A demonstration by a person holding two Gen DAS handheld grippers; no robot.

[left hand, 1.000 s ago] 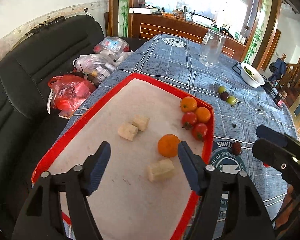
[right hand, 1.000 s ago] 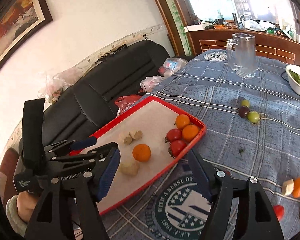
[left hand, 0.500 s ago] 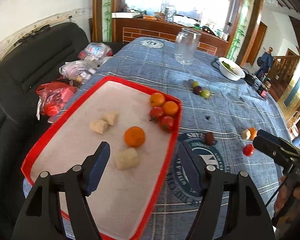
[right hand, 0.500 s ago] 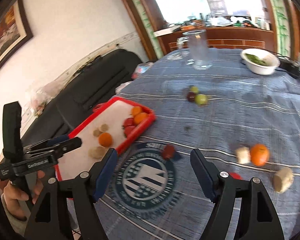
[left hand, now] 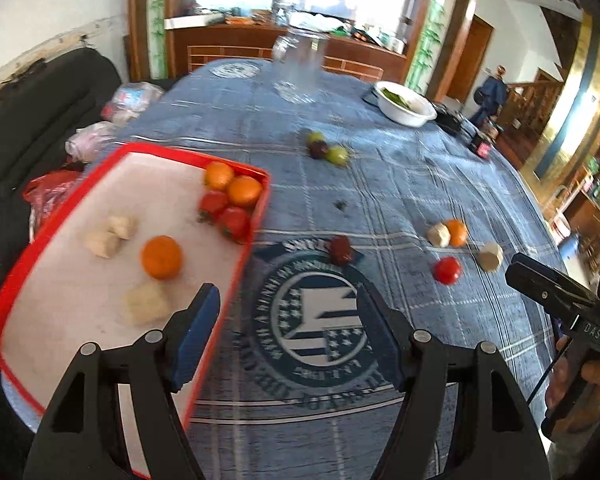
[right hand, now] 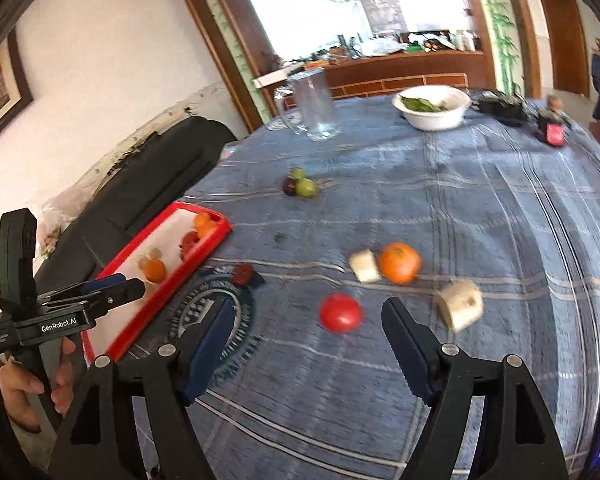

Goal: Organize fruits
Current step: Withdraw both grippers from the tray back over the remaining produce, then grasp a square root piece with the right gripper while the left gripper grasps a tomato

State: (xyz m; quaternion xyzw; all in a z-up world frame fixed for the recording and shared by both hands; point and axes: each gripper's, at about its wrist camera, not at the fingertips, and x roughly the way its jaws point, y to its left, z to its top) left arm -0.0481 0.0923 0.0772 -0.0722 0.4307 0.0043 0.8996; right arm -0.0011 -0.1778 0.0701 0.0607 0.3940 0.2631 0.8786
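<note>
A red tray [left hand: 260, 200] at the table's left holds oranges [left hand: 161, 257], tomatoes [left hand: 234, 220] and pale chunks [left hand: 146, 302]. Loose on the blue cloth lie a red tomato [right hand: 340, 313], an orange [right hand: 399, 262], two pale chunks [right hand: 364, 266], a dark red fruit [right hand: 242, 274] and a small cluster of green and dark fruits [right hand: 300, 186]. My left gripper [left hand: 288, 320] is open over the tray's right rim and the cloth's round emblem, holding nothing. My right gripper [right hand: 310, 320] is open, and the red tomato lies just beyond its tips, untouched.
A glass jug [right hand: 314, 108] and a white bowl of greens [right hand: 432, 106] stand at the far side, with a small dark jar [right hand: 554, 130] to the right. A black sofa [left hand: 28, 120] with plastic bags [left hand: 96, 140] runs along the table's left.
Both grippers have swung right, away from the tray and over the cloth. The right gripper has come close to the loose tomato, orange and chunks, with its jaws a little wider.
</note>
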